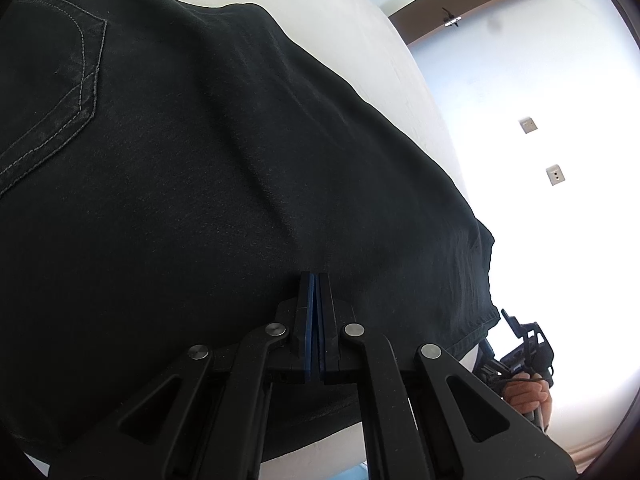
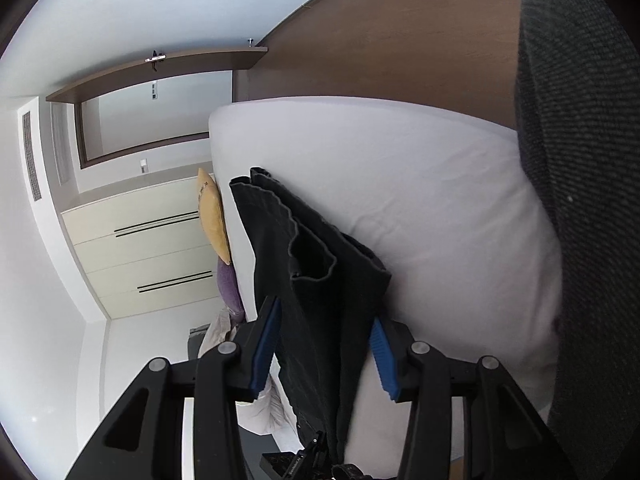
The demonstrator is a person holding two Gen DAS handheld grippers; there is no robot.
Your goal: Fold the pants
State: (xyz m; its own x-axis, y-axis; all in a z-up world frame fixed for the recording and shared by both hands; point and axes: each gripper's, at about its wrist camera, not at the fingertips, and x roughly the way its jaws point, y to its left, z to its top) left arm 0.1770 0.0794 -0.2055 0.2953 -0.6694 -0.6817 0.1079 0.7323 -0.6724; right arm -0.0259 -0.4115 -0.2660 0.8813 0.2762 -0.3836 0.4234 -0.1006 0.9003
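Black pants lie spread on the white bed and fill most of the left wrist view, a stitched back pocket at the left. My left gripper has its blue pads pressed together on the pants' fabric. In the right wrist view the pants lie folded in layers on the bed. My right gripper is open, and the folded edge sits between its blue pads. The right gripper also shows in the left wrist view, at the pants' hem.
A yellow pillow and a purple pillow lie at the bed's far end. A cream wardrobe stands beyond. A wood panel backs the bed. Dark knitted fabric fills the right edge.
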